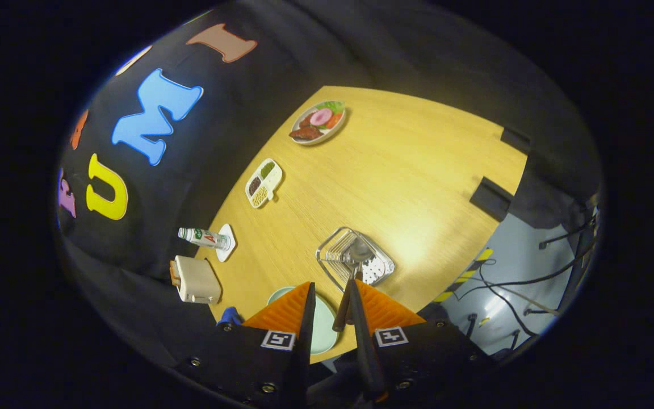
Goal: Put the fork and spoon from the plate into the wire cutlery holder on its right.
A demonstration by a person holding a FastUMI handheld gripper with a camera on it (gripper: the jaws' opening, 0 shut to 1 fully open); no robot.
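Note:
From high above the wooden table (418, 170), my gripper (332, 284) is open, its two fingers standing apart. The wire cutlery holder (355, 258) sits just ahead of the fingertips. A utensil with a dark handle (341, 309) leans out of it: its shiny metal head lies inside the holder, and the handle runs back along the inner side of my right finger (361, 318). Only that finger is near it. The pale green plate (322, 326) shows between and below the fingers, left of the holder. I cannot make out what lies on it.
A toaster (196, 279) and a lying bottle (205, 237) on a white coaster are at the table's left edge. Farther off are a divided dish of beans (263, 183) and a plate of food (318, 122). Cables (531, 278) lie on the floor beyond the right edge.

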